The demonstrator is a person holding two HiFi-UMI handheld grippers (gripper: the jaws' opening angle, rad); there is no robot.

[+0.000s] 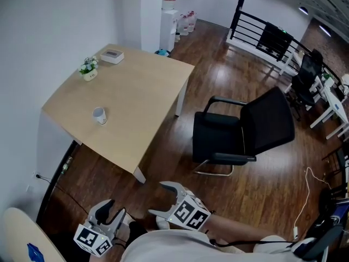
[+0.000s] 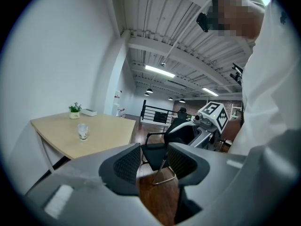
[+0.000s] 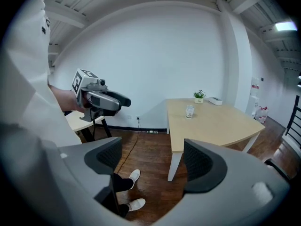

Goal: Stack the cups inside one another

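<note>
Distance is the matter from the head view: a small white cup stands upright on the pale wooden bench, well apart from the left tongs and the right tongs, both held low against the person's body. The cup lies ahead and to the left, so the left tongs look the nearer pair. Only this one cup shape shows, and I cannot tell whether it is a single cup or a nested stack.

From the left gripper view, the jaws stand apart with nothing between them, and the cup sits far off, left of the gap.

From the right gripper view, the jaws are likewise spread and empty, with the cup far ahead, above and a little right of the gap.
</note>
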